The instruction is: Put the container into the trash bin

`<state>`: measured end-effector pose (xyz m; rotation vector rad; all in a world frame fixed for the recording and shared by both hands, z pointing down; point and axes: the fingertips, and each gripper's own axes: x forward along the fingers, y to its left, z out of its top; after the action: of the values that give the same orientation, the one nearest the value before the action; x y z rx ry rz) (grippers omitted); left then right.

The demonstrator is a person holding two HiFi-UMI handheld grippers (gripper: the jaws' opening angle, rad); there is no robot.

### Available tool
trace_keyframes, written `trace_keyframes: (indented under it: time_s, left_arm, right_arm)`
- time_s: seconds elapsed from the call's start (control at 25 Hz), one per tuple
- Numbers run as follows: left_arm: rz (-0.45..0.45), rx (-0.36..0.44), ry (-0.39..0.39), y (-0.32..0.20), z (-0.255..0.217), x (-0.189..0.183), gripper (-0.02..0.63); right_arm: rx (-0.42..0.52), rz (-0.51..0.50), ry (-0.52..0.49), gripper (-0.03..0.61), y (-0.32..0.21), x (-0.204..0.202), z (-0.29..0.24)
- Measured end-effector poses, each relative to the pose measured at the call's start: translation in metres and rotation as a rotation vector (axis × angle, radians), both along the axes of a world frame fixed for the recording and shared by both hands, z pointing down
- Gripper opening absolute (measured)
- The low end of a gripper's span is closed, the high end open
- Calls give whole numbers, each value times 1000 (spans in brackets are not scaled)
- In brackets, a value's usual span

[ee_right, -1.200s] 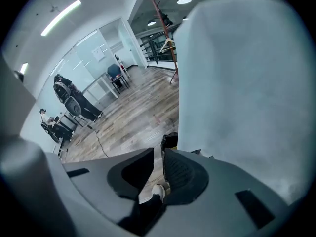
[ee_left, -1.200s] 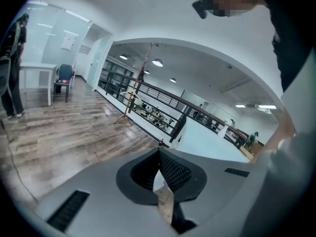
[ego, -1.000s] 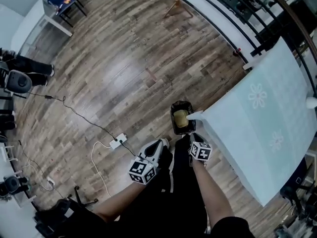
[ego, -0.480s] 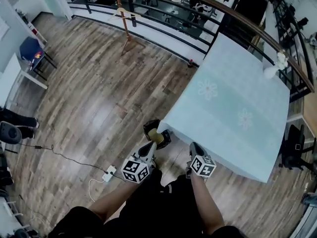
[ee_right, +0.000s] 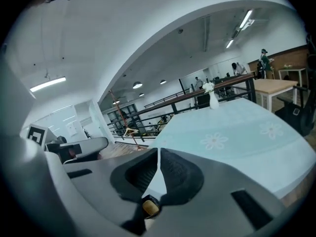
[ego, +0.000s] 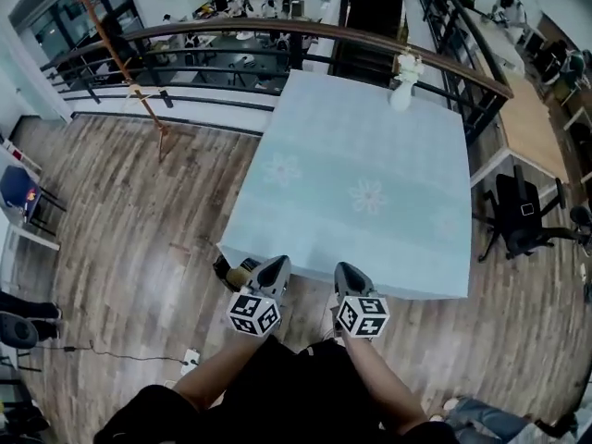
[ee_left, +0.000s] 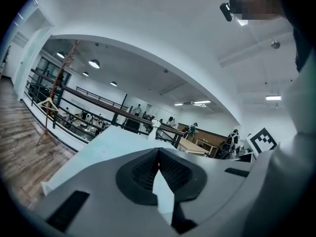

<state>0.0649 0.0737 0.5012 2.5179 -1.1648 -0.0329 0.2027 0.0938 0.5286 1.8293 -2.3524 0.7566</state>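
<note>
Bin (ego: pixel 223 268): on the floor at the near left corner of the table (ego: pixel 305 137).
Container (ego: pixel 242 275): yellowish, seen lying inside the bin; task judged complete.
Left gripper (ego: pixel 276 266): jaws pressed together, nothing held.
Right gripper (ego: pixel 344 269): likewise closed and empty.
Handling: both are best drawn back level, so that bin and table edge are not knocked.

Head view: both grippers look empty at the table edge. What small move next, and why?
Probably just rest them: the left gripper and right gripper are shut on nothing, and a tan container seems to lie already in the trash bin beside the table corner.
</note>
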Motion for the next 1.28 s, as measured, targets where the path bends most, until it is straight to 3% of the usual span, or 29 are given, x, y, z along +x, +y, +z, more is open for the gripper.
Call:
trace_keyframes:
  time_s: [0.16,0.32,0.4,0.56,0.72,0.88,1.28]
  left_arm:
    - [74,19,-4,25,-9,91,12]
    - [171,41,-90,45,-24,164,12]
    - [219,89,-118,56,-44,190,12]
    - [294,179,-97,67,-81,224,12]
    - [363,279,-95,73,-108,243,12]
    - [404,352,-84,66,-123,236,12]
    - [422,344,-93,50,-124,217,12]
  right_arm:
    - [41,58,59,41,27,64,-20]
    - [108,172,50,41,53,118,-57]
    - [159,246,63,41,66,141,-78]
    - [241,346,117,40,82,160,-108]
    - [276,410,187,38,84,163,-125]
    - [287,411,216,37,70,150,-129]
    - [287,433,264,36,55,123,-135]
